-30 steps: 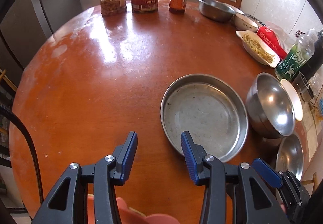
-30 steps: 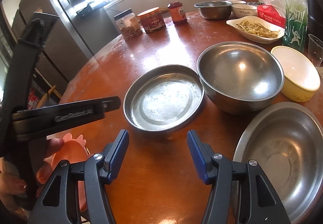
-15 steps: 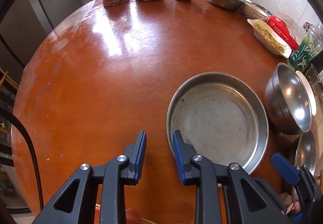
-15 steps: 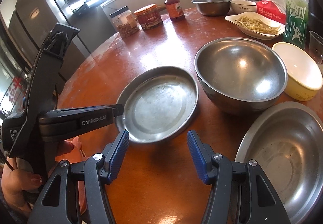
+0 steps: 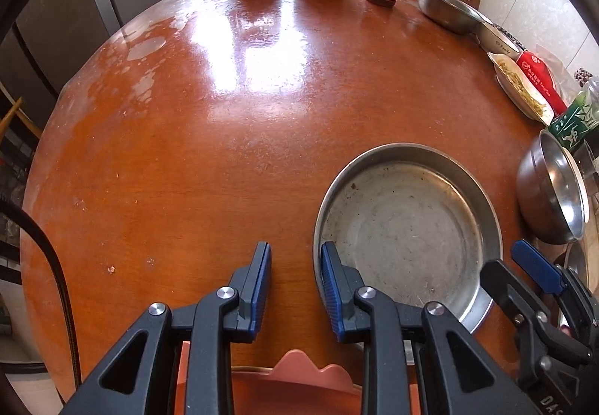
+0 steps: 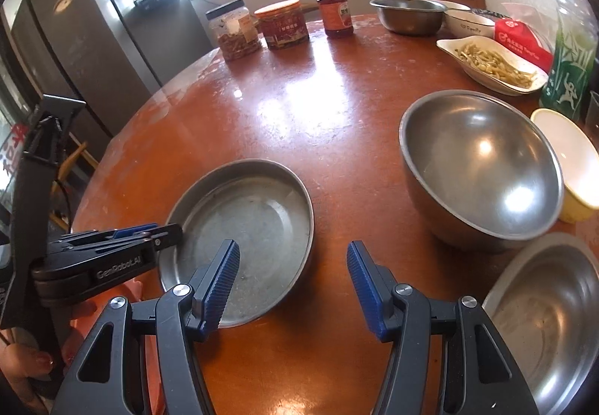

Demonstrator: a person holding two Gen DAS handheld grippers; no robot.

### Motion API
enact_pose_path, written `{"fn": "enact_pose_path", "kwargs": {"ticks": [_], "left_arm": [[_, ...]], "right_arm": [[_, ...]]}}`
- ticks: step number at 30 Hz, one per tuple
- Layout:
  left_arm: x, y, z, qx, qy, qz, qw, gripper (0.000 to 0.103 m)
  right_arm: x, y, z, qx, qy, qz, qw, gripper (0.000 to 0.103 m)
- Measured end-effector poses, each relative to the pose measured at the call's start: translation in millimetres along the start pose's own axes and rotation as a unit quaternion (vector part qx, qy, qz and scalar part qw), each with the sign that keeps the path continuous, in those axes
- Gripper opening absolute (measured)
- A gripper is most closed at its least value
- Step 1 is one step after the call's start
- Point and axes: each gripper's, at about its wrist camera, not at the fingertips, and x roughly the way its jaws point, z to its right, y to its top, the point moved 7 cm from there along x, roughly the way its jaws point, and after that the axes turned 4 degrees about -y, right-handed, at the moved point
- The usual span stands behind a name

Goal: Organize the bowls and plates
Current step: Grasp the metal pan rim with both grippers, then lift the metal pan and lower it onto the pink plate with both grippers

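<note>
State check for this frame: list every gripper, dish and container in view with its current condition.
left gripper: partly open, straddling the pan's near rim, not clamped
right gripper: open, holding nothing
flat steel pan: empty, upright on the table
deep steel bowl: empty, upright
wide steel basin: empty, upright
yellow bowl: empty
white dish: holds food strips
clear jar: lidded
red jar: lidded
sauce bottle: capped

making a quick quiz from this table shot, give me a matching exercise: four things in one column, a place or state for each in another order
Things:
1. flat steel pan
2. deep steel bowl
3. yellow bowl
4. white oval dish

States:
a. holds pale food strips
b. white inside, beside the deep bowl
c. left gripper jaws at its rim
d. shiny, empty, round-bottomed

Pairs: 1-c, 2-d, 3-b, 4-a
</note>
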Motion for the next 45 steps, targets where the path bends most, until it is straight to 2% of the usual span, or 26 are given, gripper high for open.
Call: {"fn": "enact_pose_path", "kwargs": {"ticks": [3,5,8,10,15,32,45], "left_arm": [[0.7,-0.9,0.7,0.006,-0.001,0.002,1.0,0.028],[0.5,-0.8,1.3,0.007,-0.007,0.004,0.9999,0.028],[-0.5,-1.1,3.4,0.002,-0.029,0.004,0.9996,0.028],[-0.8,-1.4,6.3,-0.002,-0.048,0.0,0.9988,0.028],[-4.1,-2.5,4.1,-0.011,-0.055,0.005,0.9984,0.028],[-77.8,5.0,-2.6,-0.014,-0.048,0.095,0.9942,0.028],[-118.0,-19.5,-19.0,-0.027,-0.04,0.132,0.99,0.028]], "right_arm": [[10.4,-2.7,-5.1,-0.016,-0.01,-0.007,1.0,0.057],[15.3,-6.8,-7.7,-0.025,-0.012,-0.016,0.999,0.048],[21.3,-9.5,-11.9,-0.033,-0.011,-0.014,0.999,0.04],[21.5,-9.7,-14.4,-0.024,0.007,-0.014,1.0,0.035],[16.0,-3.2,-19.2,-0.029,0.008,0.003,1.0,0.035],[-44.4,19.0,-46.9,-0.061,0.046,0.088,0.993,0.035],[-80.1,4.4,-73.6,-0.088,0.071,0.12,0.986,0.035]]}}
